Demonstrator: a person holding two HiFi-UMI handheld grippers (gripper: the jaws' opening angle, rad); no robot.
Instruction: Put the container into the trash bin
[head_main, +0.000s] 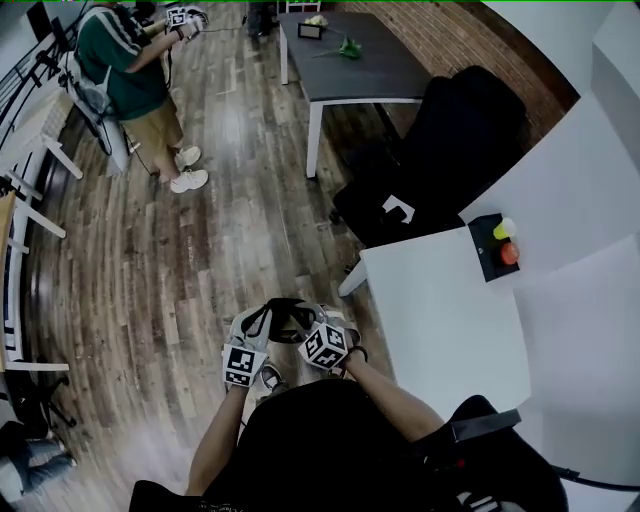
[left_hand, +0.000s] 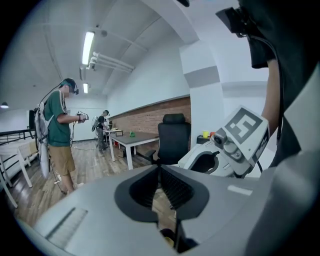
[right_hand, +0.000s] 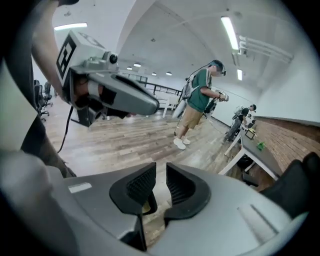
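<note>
Ribbed black pads of the left gripper are seen pressed together at their tips, with nothing between them. The right gripper, at the lower middle of its frame, is held slightly apart, and only glossy plank floor is seen through the narrow slit. Where the container lies cannot be told.

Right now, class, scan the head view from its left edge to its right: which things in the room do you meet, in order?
Standing person in a green shirt → grey table → black box with yellow and red buttons.
</note>
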